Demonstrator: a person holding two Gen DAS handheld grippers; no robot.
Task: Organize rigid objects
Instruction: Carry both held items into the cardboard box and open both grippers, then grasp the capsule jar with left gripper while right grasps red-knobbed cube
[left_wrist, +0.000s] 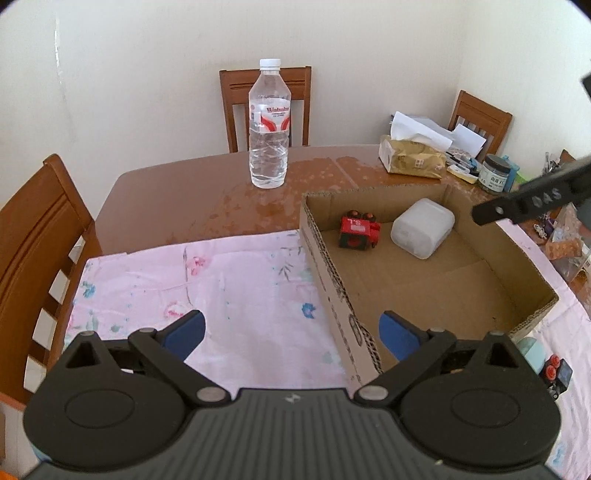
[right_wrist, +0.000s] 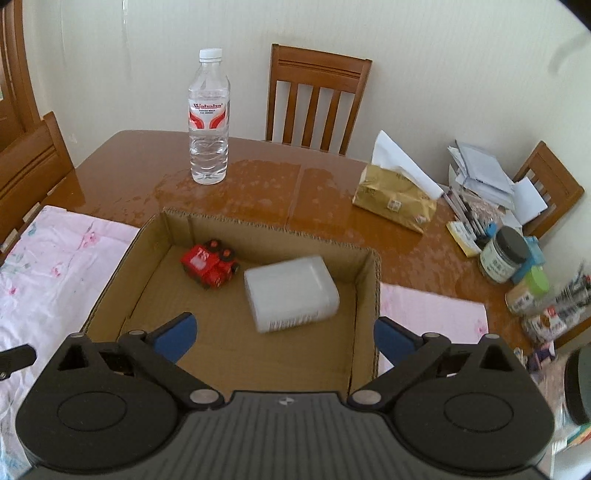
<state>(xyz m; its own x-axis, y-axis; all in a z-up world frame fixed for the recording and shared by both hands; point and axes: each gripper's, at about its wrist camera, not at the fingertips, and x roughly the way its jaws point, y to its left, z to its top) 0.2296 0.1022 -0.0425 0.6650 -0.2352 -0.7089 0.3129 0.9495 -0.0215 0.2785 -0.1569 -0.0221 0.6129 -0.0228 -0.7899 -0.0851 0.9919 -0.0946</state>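
**Both tongs spread, two items in the box**

Cardboard box (right_wrist: 365, 280) holds a red toy truck (right_wrist: 210, 267) and, just beside it, a white plastic container (right_wrist: 291, 293). Right tongs (right_wrist: 282, 338) hang spread over the box, pinching nothing. Left tongs (left_wrist: 293, 338) spread, empty, straddling the box's near wall. Water bottle (left_wrist: 269, 125) stands beyond the box. Only the left view shows another toy (left_wrist: 556, 376) outside the box; only the right shows the container's printed label.

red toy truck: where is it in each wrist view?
Left wrist: red toy truck right of centre, at the cardboard box's far end, left of the white container.
Right wrist: truck left of centre, same corner.
Shared landmark: water bottle behind the box.
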